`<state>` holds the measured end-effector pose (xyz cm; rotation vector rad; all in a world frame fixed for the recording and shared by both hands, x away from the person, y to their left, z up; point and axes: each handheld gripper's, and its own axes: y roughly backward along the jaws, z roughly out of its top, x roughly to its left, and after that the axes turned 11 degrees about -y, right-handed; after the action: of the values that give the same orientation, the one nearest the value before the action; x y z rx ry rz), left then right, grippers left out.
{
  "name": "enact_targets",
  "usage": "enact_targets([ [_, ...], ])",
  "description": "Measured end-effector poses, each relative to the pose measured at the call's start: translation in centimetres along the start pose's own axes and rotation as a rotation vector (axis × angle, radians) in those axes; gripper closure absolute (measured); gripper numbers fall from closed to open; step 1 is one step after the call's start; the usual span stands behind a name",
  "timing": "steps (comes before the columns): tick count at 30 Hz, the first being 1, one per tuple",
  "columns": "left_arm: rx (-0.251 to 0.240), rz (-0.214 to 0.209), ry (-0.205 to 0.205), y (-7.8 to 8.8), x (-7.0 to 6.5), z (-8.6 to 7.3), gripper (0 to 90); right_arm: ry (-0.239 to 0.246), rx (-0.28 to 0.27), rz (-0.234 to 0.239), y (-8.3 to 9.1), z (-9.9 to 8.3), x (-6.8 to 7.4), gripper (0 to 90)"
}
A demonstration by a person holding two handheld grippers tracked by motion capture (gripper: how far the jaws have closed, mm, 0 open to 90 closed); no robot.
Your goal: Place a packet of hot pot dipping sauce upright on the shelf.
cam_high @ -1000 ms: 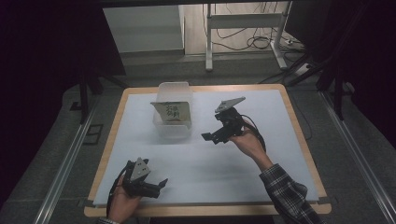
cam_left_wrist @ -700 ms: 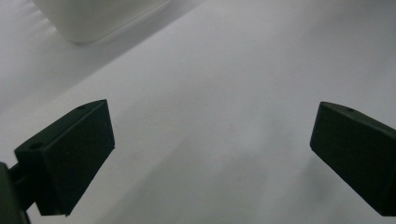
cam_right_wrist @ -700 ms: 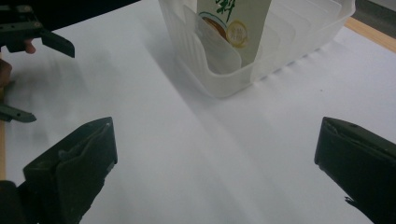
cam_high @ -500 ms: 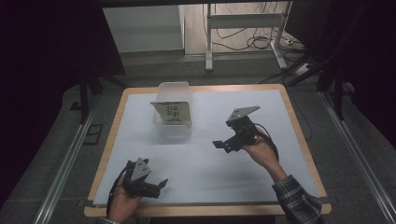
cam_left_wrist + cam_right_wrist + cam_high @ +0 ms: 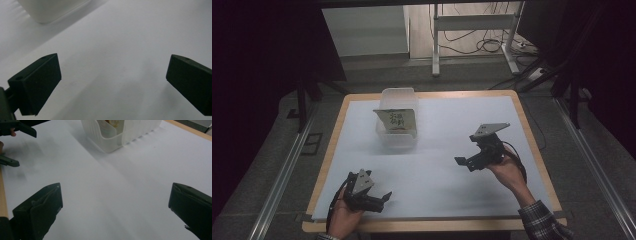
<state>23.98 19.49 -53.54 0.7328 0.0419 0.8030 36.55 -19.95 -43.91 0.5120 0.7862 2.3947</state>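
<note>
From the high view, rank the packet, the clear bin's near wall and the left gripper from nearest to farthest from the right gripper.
1. Clear bin's near wall, up and left of the right gripper.
2. Packet, standing inside the bin, just beyond.
3. Left gripper, near the table's front left edge.

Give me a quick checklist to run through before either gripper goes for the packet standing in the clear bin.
1. Left gripper open and holding nothing: ok, the left gripper view shows its jaws wide apart over bare sheet.
2. Right gripper open and holding nothing: ok, the right gripper view shows its jaws spread with nothing between them.
3. Packet within the bin: ok, it stands leaning inside, top edge above the rim.
4. Path from the right gripper to the bin free: ok, only white sheet lies between.
5. Bin resting flat on the sheet: ok.
6. Whether the packet is loose or wedged against the bin wall: cannot tell.
</note>
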Motion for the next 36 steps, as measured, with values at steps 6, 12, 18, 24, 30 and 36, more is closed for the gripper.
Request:
enact_targets([
  [6,0.004,0.000,-0.003,0.0,0.0,0.0,0.0,-0.010,0.004,-0.029,1.4,-1.8,-0.4,0.0],
  [12,0.002,0.001,-0.001,0.0,0.0,0.0,0.0,-0.031,-0.002,-0.045,2.6,-3.5,-0.6,0.0],
  [18,0.001,0.000,0.001,0.0,0.0,0.0,0.0,-0.052,-0.016,-0.060,3.7,-5.2,-0.8,0.0],
  [24,0.003,0.003,-0.003,0.0,0.0,0.0,0.0,-0.078,0.003,-0.090,4.5,-7.2,-1.7,0.0],
  [30,0.002,0.000,-0.001,0.0,-0.1,0.0,0.0,-0.126,0.002,-0.105,5.2,-9.4,-2.6,0.0],
  [36,0.005,-0.002,-0.004,0.0,0.0,0.0,0.0,-0.168,0.035,-0.126,5.6,-11.4,-3.4,0.0],
])
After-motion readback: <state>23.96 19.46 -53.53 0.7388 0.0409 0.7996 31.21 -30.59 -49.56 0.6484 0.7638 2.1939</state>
